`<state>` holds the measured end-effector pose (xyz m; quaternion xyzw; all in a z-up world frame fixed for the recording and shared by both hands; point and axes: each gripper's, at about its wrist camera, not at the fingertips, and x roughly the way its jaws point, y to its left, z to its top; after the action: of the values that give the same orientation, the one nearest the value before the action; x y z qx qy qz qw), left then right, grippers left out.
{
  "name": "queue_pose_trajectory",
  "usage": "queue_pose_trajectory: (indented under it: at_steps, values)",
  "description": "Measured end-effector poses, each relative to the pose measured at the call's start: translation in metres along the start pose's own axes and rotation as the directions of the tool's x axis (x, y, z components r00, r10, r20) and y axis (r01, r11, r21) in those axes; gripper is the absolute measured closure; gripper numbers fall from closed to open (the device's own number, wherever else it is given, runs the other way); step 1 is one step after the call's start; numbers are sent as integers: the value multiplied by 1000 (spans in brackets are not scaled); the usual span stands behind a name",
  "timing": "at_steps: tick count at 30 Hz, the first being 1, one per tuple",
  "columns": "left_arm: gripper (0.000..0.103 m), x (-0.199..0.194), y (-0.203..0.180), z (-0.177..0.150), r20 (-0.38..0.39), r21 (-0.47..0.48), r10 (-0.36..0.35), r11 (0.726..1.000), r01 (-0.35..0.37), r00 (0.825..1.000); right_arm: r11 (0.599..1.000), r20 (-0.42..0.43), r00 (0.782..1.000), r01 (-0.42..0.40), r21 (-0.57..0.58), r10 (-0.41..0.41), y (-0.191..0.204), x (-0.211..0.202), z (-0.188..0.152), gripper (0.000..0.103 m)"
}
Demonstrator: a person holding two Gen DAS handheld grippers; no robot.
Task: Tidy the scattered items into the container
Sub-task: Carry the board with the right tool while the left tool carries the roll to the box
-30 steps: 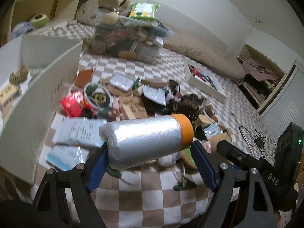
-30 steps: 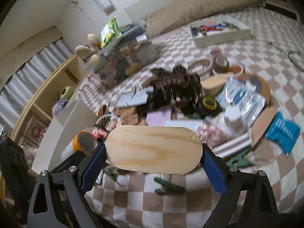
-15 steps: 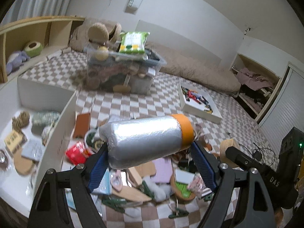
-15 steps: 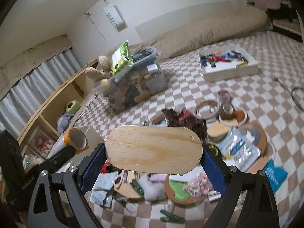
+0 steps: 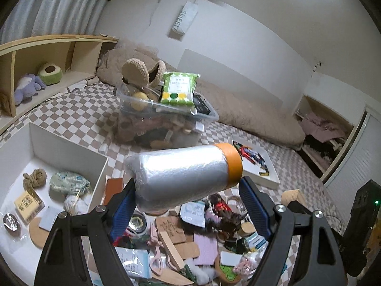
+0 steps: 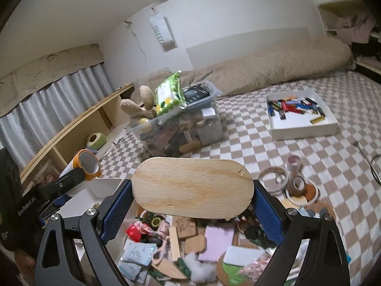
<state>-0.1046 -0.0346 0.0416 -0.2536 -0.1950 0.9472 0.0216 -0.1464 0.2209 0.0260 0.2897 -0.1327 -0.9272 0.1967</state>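
The left gripper (image 5: 188,195) is gripping a silver plastic-wrapped roll (image 5: 181,174) with an orange end, clamped crosswise between its blue pads and held up off the checkered floor (image 5: 90,112). The right gripper (image 6: 193,202) is doing likewise with an oval wooden board (image 6: 193,188), pinched by its two rounded ends, flat face toward the camera. Below and to the left, the white container (image 5: 71,157) is sitting open, holding a coil of rope (image 5: 34,178), a floral pouch (image 5: 69,182) and a few small bits. Just right of it, the scattered pile (image 5: 190,238) is lying on the floor beneath both grippers. Farther off, a clear bin (image 5: 166,124) is standing packed full.
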Motion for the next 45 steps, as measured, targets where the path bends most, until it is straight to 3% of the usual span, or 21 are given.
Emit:
queue_pose_trajectory:
  at_steps: [9, 19, 25, 32, 41, 45]
  values:
    - [19, -10, 22, 15, 64, -11, 41, 999, -40, 997, 997, 2, 999, -41, -70, 41, 39, 17, 14, 8]
    - [19, -23, 76, 13, 100, -81, 120, 990, -112, 988, 986, -51, 994, -101, -135, 95, 85, 49, 12, 8]
    - [19, -35, 111, 5, 112, -102, 210, 975, -199, 971, 978, -102, 984, -158, -135, 145, 107, 69, 5, 8]
    - [19, -51, 148, -8, 129, -158, 343, 933, -322, 930, 968, -159, 970, -209, -143, 186, 139, 94, -8, 8]
    - [19, -65, 178, -13, 136, -221, 380, 912, -346, 915, 940, -249, 939, -286, -185, 237, 184, 123, -28, 8]
    - [19, -72, 189, -13, 144, -234, 419, 895, -380, 897, 925, -295, 922, -319, -208, 251, 204, 135, -39, 8]
